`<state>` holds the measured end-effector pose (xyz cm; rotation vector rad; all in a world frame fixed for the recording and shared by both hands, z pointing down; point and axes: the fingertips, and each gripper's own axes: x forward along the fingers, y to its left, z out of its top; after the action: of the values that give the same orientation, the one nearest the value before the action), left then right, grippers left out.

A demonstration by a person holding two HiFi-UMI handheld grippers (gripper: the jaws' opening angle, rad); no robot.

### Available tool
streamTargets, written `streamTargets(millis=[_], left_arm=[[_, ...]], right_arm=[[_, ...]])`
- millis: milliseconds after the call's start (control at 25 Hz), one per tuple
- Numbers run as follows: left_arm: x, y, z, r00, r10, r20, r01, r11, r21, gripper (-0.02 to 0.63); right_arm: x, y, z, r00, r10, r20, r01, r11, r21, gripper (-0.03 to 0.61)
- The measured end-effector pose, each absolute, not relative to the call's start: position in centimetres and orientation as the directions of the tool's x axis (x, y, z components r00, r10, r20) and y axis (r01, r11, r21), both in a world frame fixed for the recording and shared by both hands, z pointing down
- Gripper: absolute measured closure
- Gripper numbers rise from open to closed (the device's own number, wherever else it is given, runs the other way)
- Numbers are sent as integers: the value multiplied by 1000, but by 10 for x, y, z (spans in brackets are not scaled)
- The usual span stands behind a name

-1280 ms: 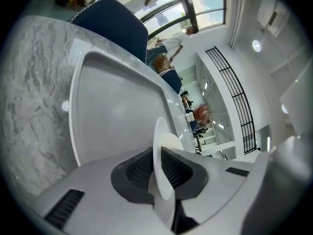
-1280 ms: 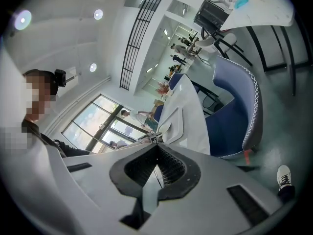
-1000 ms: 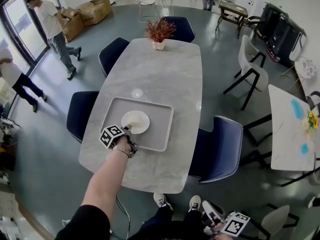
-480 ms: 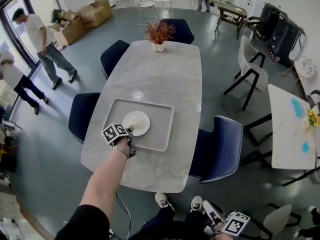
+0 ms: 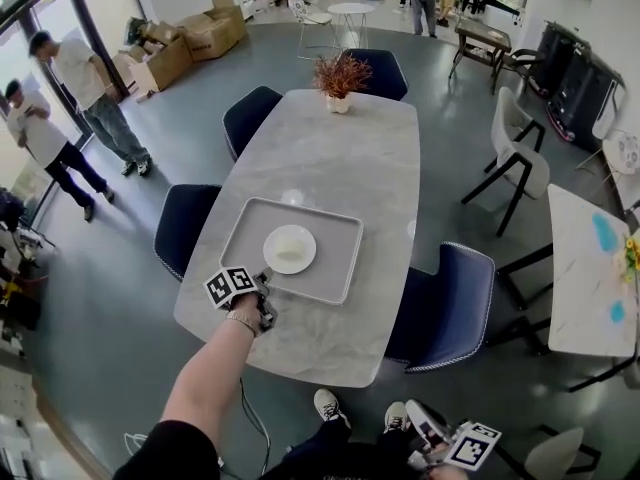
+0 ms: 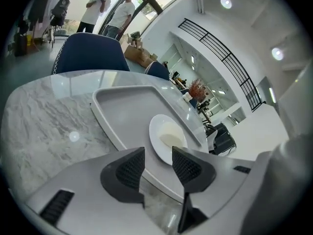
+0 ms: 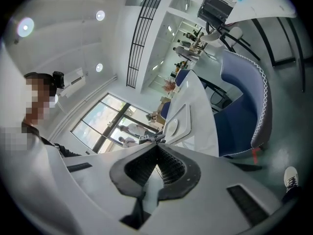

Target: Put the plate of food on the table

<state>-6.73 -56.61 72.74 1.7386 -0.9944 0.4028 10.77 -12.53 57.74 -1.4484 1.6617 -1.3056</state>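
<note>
A white plate (image 5: 290, 249) with a pale portion of food lies in a grey tray (image 5: 335, 276) on the marble table (image 5: 350, 158). My left gripper (image 5: 262, 286) is at the tray's near left corner, a little short of the plate. Its jaws have just been opening and stand open with nothing between them. In the left gripper view the plate (image 6: 166, 138) and the tray's rim (image 6: 105, 124) lie just beyond the fingertips of that gripper (image 6: 157, 161). My right gripper (image 5: 430, 438) hangs low beside my legs, away from the table, with its jaws (image 7: 157, 151) shut on nothing.
A pot of dried reddish plants (image 5: 340, 76) stands at the table's far end. Navy chairs (image 5: 445, 303) ring the table. Two people (image 5: 80, 78) stand at the far left near cardboard boxes (image 5: 200, 33). A second white table (image 5: 590, 268) is at the right.
My left gripper was at the plate's near rim. It has let go and drawn back toward me to the tray's corner. The plate stays in the tray. The right gripper has not moved.
</note>
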Motion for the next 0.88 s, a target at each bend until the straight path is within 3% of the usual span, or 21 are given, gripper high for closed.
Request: streamTargets(millis=[200, 400, 640, 880], left_arm=[[-85, -542, 707, 643, -436, 630, -740, -140, 658, 454], [-107, -510, 668, 664, -491, 564, -710, -178, 681, 603], [-96, -436, 619, 726, -525, 445, -623, -224, 750, 604], [-57, -350, 576, 795, -512, 326, -545, -366, 754, 604]], right_arm=[[106, -136, 571, -334, -931, 146, -403, 1, -915, 568], [107, -143, 559, -435, -894, 107, -391, 81, -917, 568], [124, -130, 547, -554, -830, 65, -373, 177, -911, 568], [142, -119, 545, -652, -755, 63, -367, 243, -898, 568]])
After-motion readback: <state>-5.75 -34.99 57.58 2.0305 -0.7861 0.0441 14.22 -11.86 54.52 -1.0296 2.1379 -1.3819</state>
